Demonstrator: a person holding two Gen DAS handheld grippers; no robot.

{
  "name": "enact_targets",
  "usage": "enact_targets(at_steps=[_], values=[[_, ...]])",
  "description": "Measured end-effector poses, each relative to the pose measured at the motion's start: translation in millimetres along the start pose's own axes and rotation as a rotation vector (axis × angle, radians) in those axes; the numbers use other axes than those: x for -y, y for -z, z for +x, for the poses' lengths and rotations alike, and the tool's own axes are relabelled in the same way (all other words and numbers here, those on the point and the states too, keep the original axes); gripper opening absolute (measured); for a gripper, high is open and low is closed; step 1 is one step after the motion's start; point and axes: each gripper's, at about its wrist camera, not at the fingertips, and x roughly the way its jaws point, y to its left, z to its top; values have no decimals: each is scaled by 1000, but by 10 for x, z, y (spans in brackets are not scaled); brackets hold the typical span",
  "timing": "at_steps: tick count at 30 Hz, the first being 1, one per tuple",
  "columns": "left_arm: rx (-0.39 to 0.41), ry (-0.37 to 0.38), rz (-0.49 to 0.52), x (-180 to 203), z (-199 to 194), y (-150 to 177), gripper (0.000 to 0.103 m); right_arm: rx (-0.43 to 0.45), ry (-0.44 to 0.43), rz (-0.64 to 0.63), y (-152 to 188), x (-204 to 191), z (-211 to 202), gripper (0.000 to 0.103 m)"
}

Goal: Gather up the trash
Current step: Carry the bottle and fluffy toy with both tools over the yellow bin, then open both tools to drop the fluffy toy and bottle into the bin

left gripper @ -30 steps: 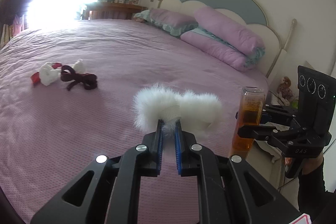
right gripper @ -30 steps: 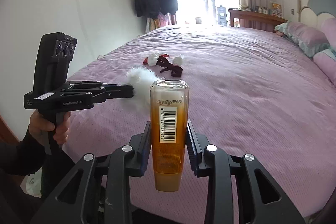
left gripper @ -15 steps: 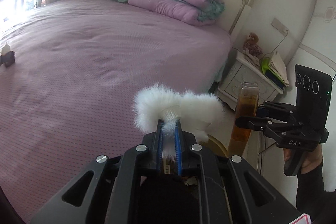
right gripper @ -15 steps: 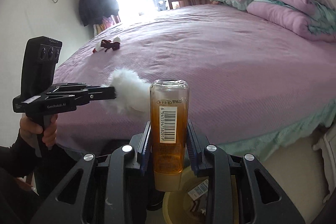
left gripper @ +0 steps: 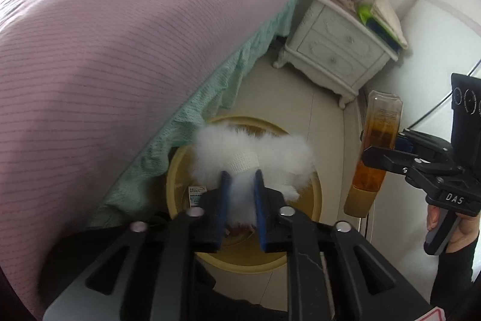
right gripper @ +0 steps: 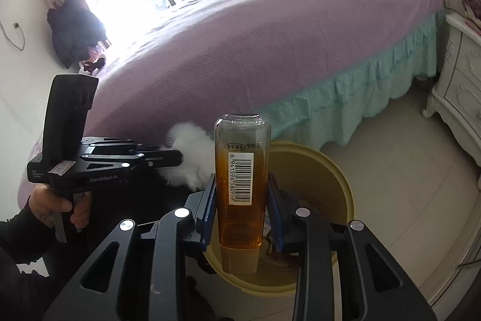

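Two items are being carried at once, one in each gripper, and both are hanging over or beside a round yellow bin (left gripper: pixel 180 170) that is standing on the pale tiled floor (right gripper: pixel 405 185) just beside the bed (left gripper: pixel 105 50) with its lilac cover and green frill. Item one: a white fluffy piece (left gripper: pixel 255 149), fur-like with a knitted band at its middle, is being pinched between the closed jaws of the left gripper (left gripper: pixel 241 179) and is sitting directly above the bin's mouth in the left wrist view. Item two: a clear bottle (right gripper: pixel 242 188) of amber liquid, barcode label facing the camera and beige cap pointing down, is being clamped upright-inverted by the right gripper (right gripper: pixel 242 200), whose jaws are pressing on both of its sides; its cap end is hanging over the near rim of the bin. Contents of the bin: something with a printed label (left gripper: pixel 197 194) and some brownish matter are lying at the bottom, too obscured to name. A white nightstand (left gripper: pixel 339 50) is standing well apart, by the wall. Progress, as a judgement: pickup and carry for these two items are looking finished, while release into the bin is not yet done. Small dark and light objects (right gripper: pixel 93 63) are lying at the far edge of the bed, possibly more to collect, though too small to identify.
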Motion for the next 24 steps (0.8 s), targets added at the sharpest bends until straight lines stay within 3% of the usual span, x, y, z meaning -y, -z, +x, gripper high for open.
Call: enact_targets(at_steps=[2,3,17,24], values=[[-17,-74,35,68,129,19,78,-8,3,18,48,80,17,31],[-20,-106,43,81,148,51,77,-11,7,22,69,104,32,31],[-63,-74,119,164,180,114,80,-97,-21,52,187,194,339,31],[-67,-69,97,135,210,109,81,-267,-10,80,477,276,957,31]])
